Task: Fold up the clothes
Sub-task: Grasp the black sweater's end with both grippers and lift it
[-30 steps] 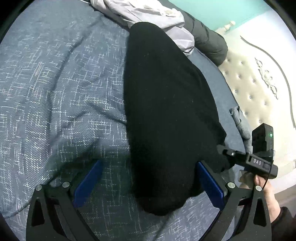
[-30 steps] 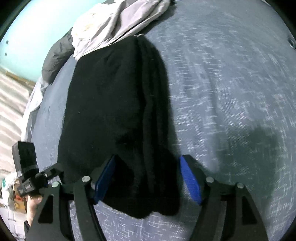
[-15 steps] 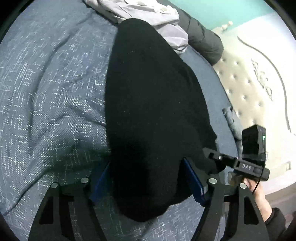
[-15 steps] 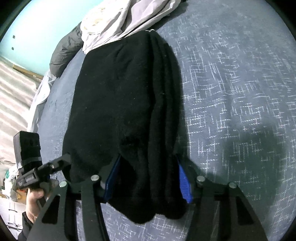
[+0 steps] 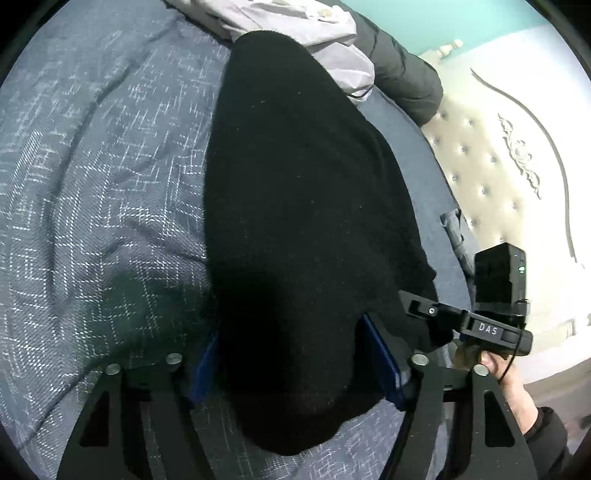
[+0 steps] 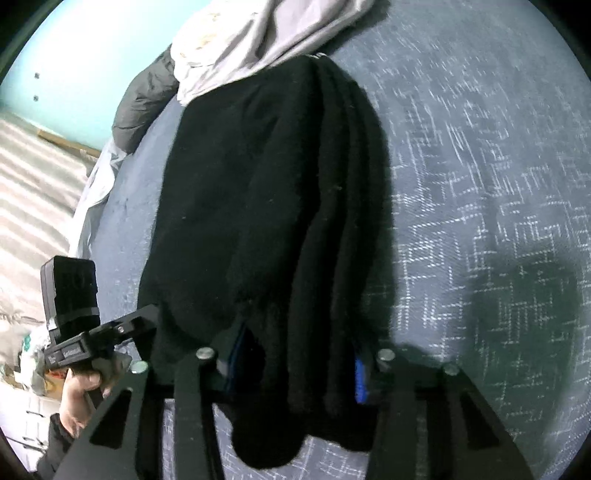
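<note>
A black knit garment (image 5: pixel 295 206) lies folded lengthwise on the blue patterned bed cover (image 5: pixel 92 177). It also shows in the right wrist view (image 6: pixel 266 206). My left gripper (image 5: pixel 295 365) is shut on the near end of the garment, its blue pads pressed into the bunched cloth. My right gripper (image 6: pixel 295 369) is shut on the same near end from the other side. In the left wrist view the right gripper (image 5: pixel 480 325) shows at the garment's right edge. In the right wrist view the left gripper (image 6: pixel 85 347) shows at its left edge.
A pale lilac garment (image 5: pixel 295 22) and a dark grey puffy jacket (image 5: pixel 402 70) lie piled at the far end of the bed. A cream tufted headboard (image 5: pixel 509 155) stands on the right. The bed edge drops off to the left in the right wrist view (image 6: pixel 92 199).
Both grippers have closed from open onto the near end of the black garment, and both have moved forward over it. The cloth bunches between the pads.
</note>
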